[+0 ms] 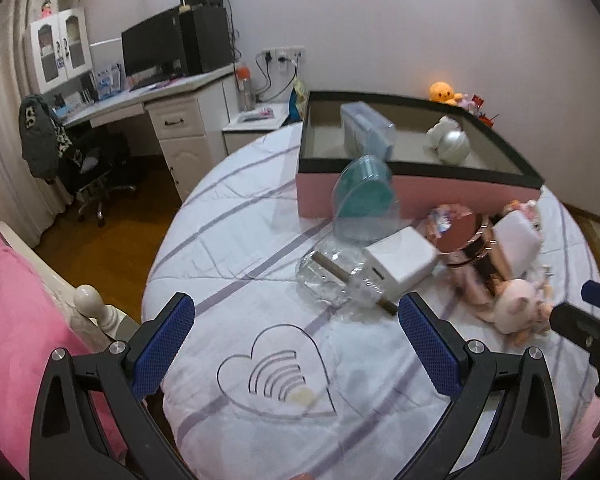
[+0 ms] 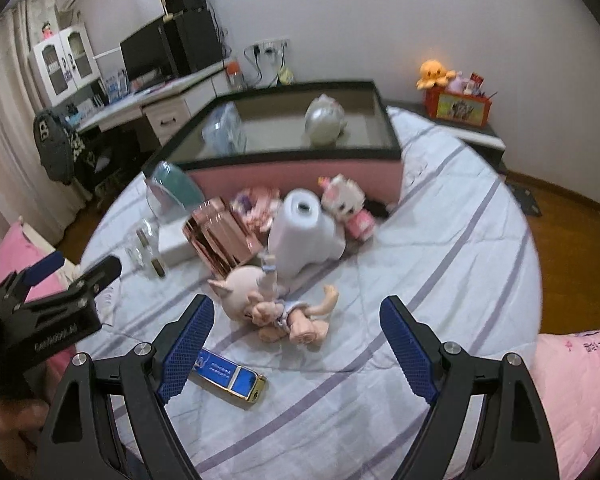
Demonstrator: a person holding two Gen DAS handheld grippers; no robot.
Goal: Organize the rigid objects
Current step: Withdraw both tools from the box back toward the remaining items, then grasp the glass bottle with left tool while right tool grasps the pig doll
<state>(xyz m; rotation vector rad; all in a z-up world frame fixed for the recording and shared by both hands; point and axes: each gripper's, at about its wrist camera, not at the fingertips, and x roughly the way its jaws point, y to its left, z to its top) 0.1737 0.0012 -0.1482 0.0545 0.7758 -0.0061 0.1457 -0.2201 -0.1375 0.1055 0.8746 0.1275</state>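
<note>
In the left wrist view my left gripper (image 1: pixel 296 298) is open over the bed, above a clear heart-shaped lid (image 1: pixel 276 372). Beyond it lie a clear glass bottle (image 1: pixel 332 280), a white box (image 1: pixel 400 262), a teal heart-shaped box (image 1: pixel 364 196) and a rose-gold container (image 1: pixel 460 240). My right gripper (image 2: pixel 298 300) is open just above a pink pig doll (image 2: pixel 260 292). A blue and gold flat case (image 2: pixel 228 376) lies by its left finger. A pink box with a black rim (image 2: pixel 300 176) holds a clear blue case (image 2: pixel 224 128) and a silver ball (image 2: pixel 324 120).
A white roll-shaped object (image 2: pixel 300 232) and a kitty plush (image 2: pixel 344 200) lie in front of the pink box. The left gripper (image 2: pixel 76 266) shows at the left edge. A pink pillow (image 1: pixel 16 332), a desk (image 1: pixel 172 96) and an orange bin (image 2: pixel 458 106) surround the bed.
</note>
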